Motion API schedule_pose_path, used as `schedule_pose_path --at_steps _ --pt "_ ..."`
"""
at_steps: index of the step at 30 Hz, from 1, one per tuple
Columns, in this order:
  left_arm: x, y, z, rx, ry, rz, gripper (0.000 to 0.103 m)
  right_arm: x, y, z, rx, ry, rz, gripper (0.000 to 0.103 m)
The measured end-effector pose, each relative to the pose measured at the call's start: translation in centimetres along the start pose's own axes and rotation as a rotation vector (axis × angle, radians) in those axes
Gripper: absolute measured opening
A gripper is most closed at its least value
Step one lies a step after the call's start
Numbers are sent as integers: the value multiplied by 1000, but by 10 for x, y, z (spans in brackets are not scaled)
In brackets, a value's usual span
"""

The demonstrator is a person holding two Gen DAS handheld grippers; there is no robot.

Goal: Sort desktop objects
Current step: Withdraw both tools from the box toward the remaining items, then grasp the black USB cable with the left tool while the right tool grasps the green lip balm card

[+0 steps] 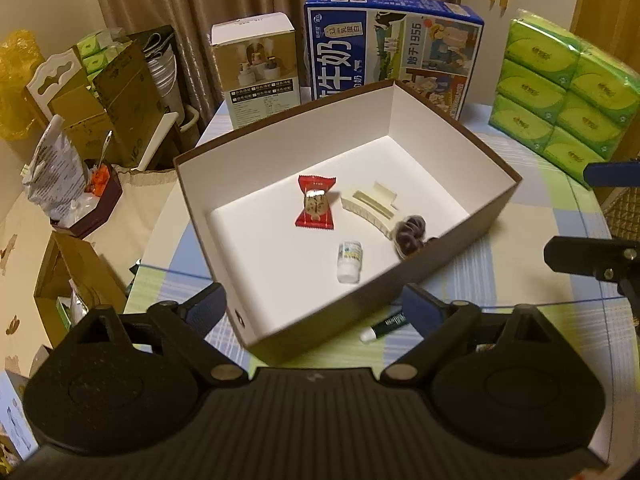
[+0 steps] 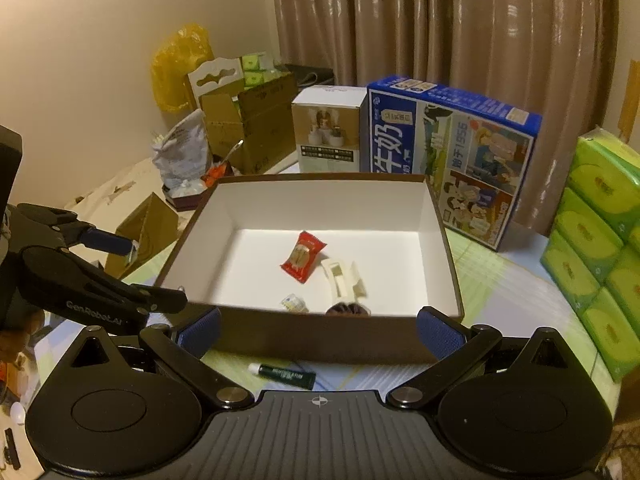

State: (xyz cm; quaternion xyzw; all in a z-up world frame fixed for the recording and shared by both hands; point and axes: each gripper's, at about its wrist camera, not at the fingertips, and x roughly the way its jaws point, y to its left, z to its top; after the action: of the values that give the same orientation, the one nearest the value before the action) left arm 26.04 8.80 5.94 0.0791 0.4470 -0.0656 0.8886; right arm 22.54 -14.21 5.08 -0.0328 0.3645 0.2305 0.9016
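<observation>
- I see one open box (image 1: 496,160), brown outside and white inside, sitting on the checked bench (image 1: 520,292).
- Inside it I count four things: one red candy wrapper (image 1: 316,205), one cream hair clip (image 1: 370,204), one small white bottle (image 1: 349,261) lying on its side, and one dark scrunchie (image 1: 410,234) against the wall nearest the right gripper.
- One small green tube (image 2: 282,375) with a white cap lies on the bench outside the box, just beside that wall.
- My left gripper (image 1: 316,312) has its two blue-padded fingers spread wide with nothing between them; it sits over the near corner of the box.
- My right gripper (image 2: 318,330) is likewise spread apart and empty, with the tube lying on the bench between and slightly below its fingers.
- Behind the box stand two cartons: one blue milk carton (image 1: 394,44) and one smaller beige carton (image 1: 258,68).
- One wrapped pack of green tissues (image 1: 560,92) stands to the right of the box; I count six packets on its facing side from the left wrist view.
- A brown curtain (image 2: 440,20) hangs behind everything.
</observation>
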Motion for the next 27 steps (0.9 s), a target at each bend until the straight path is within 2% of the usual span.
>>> schedule_pose_path --at_steps 12,17,27 --pt "-50 -7 -49 -53 -56 -11 95 -43 24 -49 -18 -58 -42 101" --pt "-57 -11 -70 -70 -47 -6 95 -55 24 -79 33 -45 -55 101" --pt "-57 -27 -112 -52 -11 -16 95 -66 25 -111 62 -34 -77 101"
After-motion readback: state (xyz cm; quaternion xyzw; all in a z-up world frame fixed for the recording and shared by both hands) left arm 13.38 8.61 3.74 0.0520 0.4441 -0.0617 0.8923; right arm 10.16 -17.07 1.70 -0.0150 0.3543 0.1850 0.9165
